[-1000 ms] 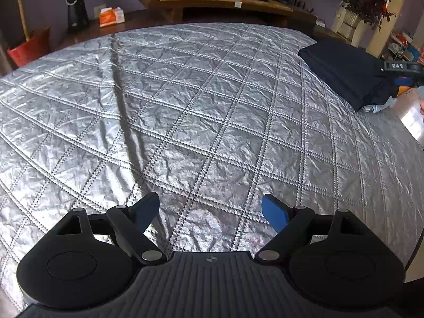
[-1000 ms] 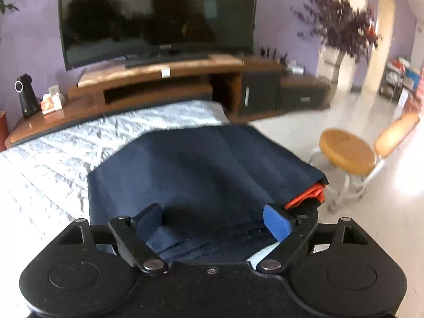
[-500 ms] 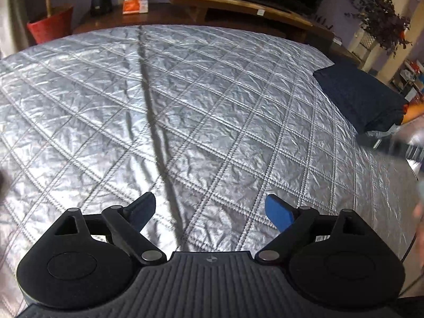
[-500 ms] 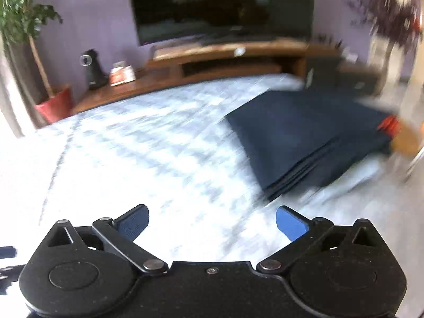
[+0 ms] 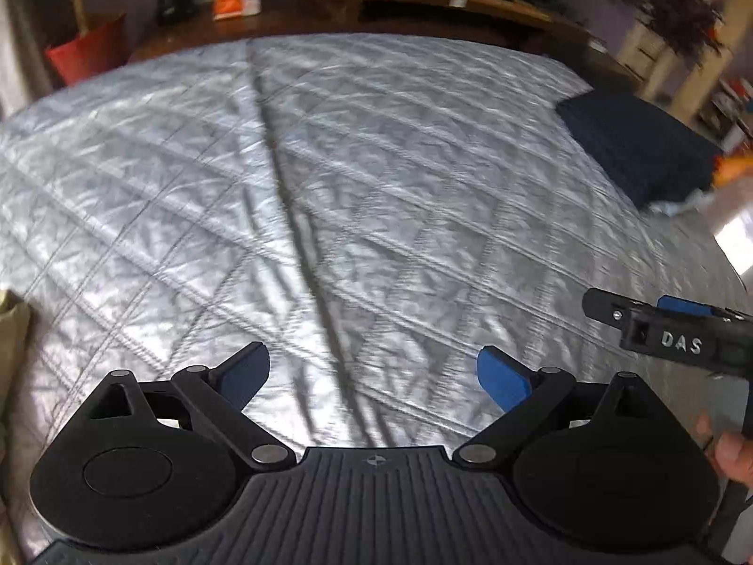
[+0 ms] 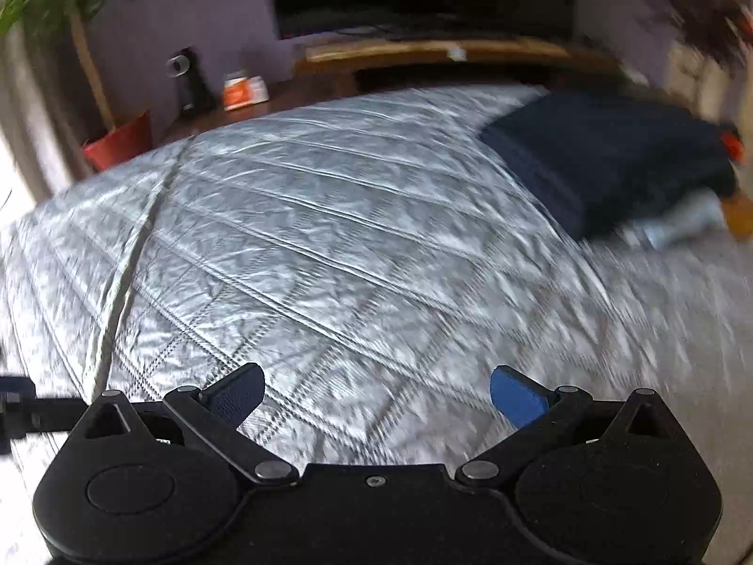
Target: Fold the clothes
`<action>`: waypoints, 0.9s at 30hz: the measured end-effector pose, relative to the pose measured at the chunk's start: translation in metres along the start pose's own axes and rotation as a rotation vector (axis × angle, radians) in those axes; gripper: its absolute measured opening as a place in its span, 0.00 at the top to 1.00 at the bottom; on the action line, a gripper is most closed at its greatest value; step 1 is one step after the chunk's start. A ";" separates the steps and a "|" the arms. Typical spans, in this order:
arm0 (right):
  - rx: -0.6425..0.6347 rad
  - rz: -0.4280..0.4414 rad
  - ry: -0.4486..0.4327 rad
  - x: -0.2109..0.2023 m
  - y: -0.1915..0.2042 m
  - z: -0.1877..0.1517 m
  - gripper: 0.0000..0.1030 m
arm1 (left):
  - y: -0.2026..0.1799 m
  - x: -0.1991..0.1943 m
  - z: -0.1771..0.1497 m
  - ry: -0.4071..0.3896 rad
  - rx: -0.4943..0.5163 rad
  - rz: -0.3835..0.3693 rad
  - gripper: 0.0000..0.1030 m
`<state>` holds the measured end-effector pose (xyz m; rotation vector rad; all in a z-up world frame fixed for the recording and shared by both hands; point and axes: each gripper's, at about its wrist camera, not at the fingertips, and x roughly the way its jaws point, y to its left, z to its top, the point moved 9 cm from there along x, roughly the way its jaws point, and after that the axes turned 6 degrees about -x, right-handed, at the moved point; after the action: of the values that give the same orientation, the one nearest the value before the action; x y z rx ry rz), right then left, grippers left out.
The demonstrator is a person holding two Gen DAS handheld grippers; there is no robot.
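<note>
A folded navy stack of clothes lies at the bed's far right edge, with a bit of orange cloth and pale blue cloth beneath it. My left gripper hangs open over the bare silver quilted cover, nothing between its blue pads. My right gripper is also open and empty above the cover, left of the stack. Its black body marked DAS shows at the right of the left wrist view. An olive cloth edge peeks in at the far left.
Beyond the bed's far end run a wooden TV stand, a black device, an orange box and a red plant pot. The bed drops off to the floor at right. A person's hand holds the right gripper.
The right gripper has swung left, off the navy stack and out over the bare cover, its jaws wider. It has come into the left wrist view at the right.
</note>
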<state>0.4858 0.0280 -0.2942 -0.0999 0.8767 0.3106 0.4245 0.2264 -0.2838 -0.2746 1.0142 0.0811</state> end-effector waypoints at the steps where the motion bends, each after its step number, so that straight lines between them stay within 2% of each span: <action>1: 0.026 -0.012 0.015 -0.003 -0.004 -0.002 0.01 | -0.006 -0.004 -0.002 -0.005 0.019 -0.013 0.06; 6: 0.024 -0.020 -0.030 -0.050 -0.014 -0.009 0.01 | -0.032 -0.029 -0.024 -0.061 0.139 -0.037 0.06; 10: 0.078 -0.003 -0.099 -0.090 -0.029 -0.022 0.01 | -0.040 -0.039 -0.056 -0.086 0.171 -0.061 0.06; 14: 0.243 0.053 -0.028 -0.105 -0.051 -0.047 0.01 | -0.045 -0.045 -0.089 -0.072 0.216 -0.062 0.06; 17: 0.292 0.102 -0.049 -0.118 -0.057 -0.056 0.01 | -0.041 -0.056 -0.110 -0.060 0.215 -0.041 0.06; 22: 0.204 0.105 -0.071 -0.129 -0.048 -0.059 0.01 | -0.026 -0.077 -0.130 -0.062 0.145 0.025 0.06; 25: 0.124 0.109 -0.081 -0.130 -0.037 -0.057 0.01 | -0.022 -0.089 -0.138 -0.098 0.159 0.099 0.06; 27: 0.096 0.126 -0.074 -0.129 -0.031 -0.057 0.01 | -0.024 -0.098 -0.145 -0.116 0.160 0.104 0.06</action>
<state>0.3758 -0.0426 -0.2332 0.0554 0.8241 0.3870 0.2571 0.1710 -0.2683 -0.0703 0.9135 0.1081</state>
